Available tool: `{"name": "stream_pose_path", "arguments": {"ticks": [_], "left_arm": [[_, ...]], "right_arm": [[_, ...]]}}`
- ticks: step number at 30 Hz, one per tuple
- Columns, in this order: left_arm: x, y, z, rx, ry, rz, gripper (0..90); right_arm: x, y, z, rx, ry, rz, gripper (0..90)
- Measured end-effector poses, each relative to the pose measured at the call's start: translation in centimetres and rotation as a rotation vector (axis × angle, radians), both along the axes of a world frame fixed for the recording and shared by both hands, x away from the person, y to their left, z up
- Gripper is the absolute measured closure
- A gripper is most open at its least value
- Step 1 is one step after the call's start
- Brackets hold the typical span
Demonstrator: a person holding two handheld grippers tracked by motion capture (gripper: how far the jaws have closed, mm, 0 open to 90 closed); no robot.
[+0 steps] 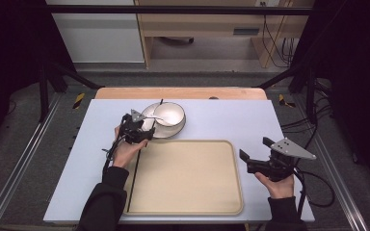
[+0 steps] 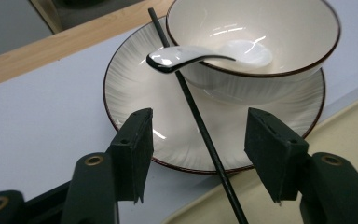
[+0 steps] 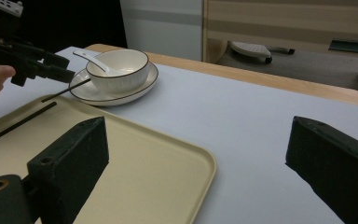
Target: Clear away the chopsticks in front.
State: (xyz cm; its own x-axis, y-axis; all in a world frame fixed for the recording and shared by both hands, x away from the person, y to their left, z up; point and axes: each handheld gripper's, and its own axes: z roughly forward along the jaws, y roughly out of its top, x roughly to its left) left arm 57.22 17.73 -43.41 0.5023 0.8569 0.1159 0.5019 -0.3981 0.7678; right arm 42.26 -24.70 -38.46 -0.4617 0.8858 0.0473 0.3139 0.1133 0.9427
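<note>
Two grippers: we hold one in each hand over a pale lavender table (image 1: 231, 120).
Left gripper (image 2: 198, 154): jaws apart, hovering at the near rim of the plate, a thin black chopstick (image 2: 200, 126) passing between them untouched.
Right gripper (image 1: 255, 153): jaws wide apart, gripping nothing, at 3 o'clock of the tray.
Plate: a white round ceramic plate with dark rim (image 1: 149, 129) sits at 12 o'clock of the beige rounded plastic tray (image 1: 188, 178).
Bowl: a white ceramic bowl (image 1: 169, 113) stands on the plate.
Spoon: a white ceramic spoon (image 2: 191, 55) lies in the bowl, handle over the rim toward 9 o'clock.
Chopstick: we see it slant from plate to tray.
</note>
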Motion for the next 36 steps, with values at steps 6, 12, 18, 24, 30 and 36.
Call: {"name": "stream_pose_path", "arguments": {"ticks": [6, 12, 18, 24, 30, 36], "left_arm": [[1.0, -0.5, -0.7, 0.024, 0.022, -0.004, 48.7], [1.8, -0.7, -1.4, 0.014, 0.04, 0.0, 58.0], [2.3, -0.7, -1.9, 0.002, 0.058, 0.017, 66.6], [2.5, -0.7, -2.1, -0.014, 0.058, 0.05, 74.6], [2.6, -0.7, -2.2, -0.024, 0.059, 0.079, 80.5], [2.6, -0.6, -2.2, -0.031, 0.06, 0.101, 84.8]], "right_arm": [[0.0, 0.0, 0.0, -0.001, 0.003, 0.0, 5.9], [0.0, -0.1, 0.0, -0.004, 0.001, 0.001, 5.9], [0.0, -0.1, 0.0, -0.001, 0.002, 0.0, 5.9], [0.0, -0.1, 0.0, -0.002, 0.002, 0.0, 5.9], [0.1, -0.2, -0.1, -0.004, 0.002, 0.001, 5.9], [0.1, -0.1, -0.1, -0.005, 0.002, -0.001, 5.9]]}}
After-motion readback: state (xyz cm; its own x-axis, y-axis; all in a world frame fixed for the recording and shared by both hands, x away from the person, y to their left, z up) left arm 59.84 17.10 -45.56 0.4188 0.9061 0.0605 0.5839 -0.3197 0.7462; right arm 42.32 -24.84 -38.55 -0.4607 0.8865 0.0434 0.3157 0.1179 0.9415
